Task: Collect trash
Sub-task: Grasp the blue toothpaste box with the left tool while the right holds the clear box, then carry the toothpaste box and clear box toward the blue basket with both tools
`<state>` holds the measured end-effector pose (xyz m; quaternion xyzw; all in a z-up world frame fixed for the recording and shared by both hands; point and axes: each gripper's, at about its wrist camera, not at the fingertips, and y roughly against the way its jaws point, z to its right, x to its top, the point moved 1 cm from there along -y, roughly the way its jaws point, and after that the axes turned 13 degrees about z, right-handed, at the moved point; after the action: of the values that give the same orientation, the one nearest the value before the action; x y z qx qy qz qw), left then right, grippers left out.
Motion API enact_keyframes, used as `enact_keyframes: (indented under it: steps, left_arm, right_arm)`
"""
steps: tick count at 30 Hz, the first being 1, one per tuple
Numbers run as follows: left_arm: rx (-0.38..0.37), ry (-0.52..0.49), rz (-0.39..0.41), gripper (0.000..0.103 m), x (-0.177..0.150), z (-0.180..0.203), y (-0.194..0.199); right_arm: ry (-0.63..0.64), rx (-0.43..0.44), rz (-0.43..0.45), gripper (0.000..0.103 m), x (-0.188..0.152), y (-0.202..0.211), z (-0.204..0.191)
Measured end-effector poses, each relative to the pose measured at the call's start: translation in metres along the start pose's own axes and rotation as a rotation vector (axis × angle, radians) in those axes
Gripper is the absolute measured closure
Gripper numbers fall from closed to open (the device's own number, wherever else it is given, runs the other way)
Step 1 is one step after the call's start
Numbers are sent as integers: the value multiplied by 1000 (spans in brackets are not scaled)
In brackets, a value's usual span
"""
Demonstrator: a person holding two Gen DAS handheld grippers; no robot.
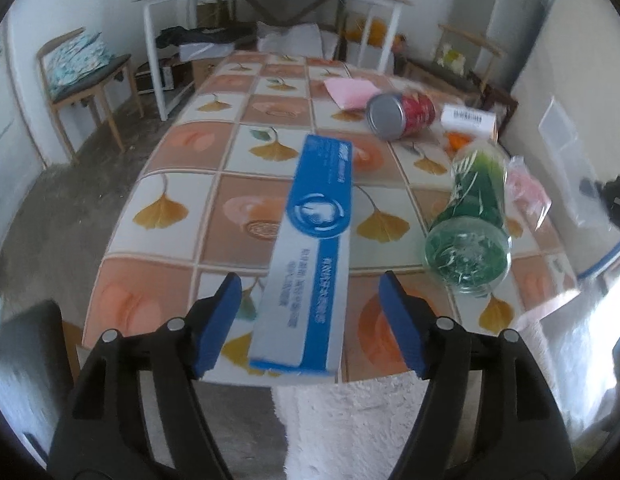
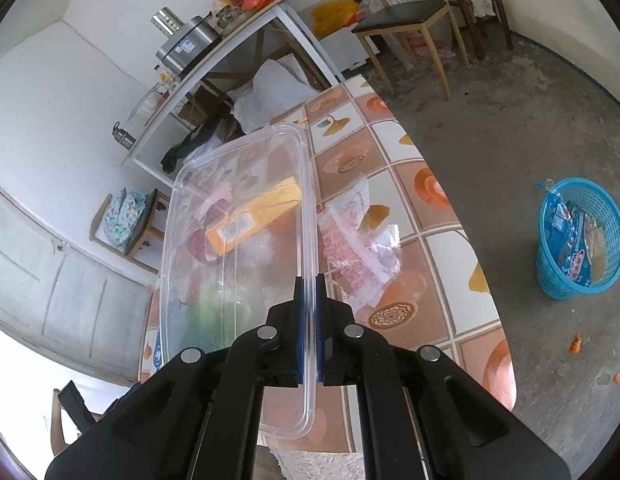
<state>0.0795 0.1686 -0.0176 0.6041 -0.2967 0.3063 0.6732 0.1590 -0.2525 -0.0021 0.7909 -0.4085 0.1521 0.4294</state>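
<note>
**Long box between open jaws, clear tub pinched at the rim**

Left wrist view first: the left gripper [image 1: 310, 320] stands with its blue pads spread wide, and the blue-and-white carton [image 1: 310, 248] runs lengthwise between them, touching neither pad. It lies on the tiled tablecloth [image 1: 182, 152] with its near end at the table edge. By the look of it, light and hollow cardboard, stiff along its length but easy to crush, so a gentle squeeze across the narrow sides near that end seems the place. To the right lies a green plastic bottle [image 1: 470, 216] on its side (round, likely to roll), with a red can [image 1: 402, 114] farther back.

Right wrist view now: the right gripper [image 2: 309, 328] is clamped tight on the rim of a clear plastic container [image 2: 238, 216], held tilted above the table. Thin, slick and flexible, I'd judge, so the rolled lip is the sensible hold. A crinkled wrapper [image 2: 354, 240] lies just beside it; a blue basket [image 2: 582, 240] with trash inside waits on the floor, well apart.
</note>
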Motion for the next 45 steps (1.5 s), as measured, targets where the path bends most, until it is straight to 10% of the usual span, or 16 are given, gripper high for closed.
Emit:
enact_keyframes:
  steps: [16,45]
  left_arm:
    - [-14,68,-108,57,6,-2,-46]
    - [-115,195,182,58,41,11,56]
  right_arm:
    - [10,1,-29,99,-2,-8,-4]
    - [8,108,-17,99,-7,13,-11]
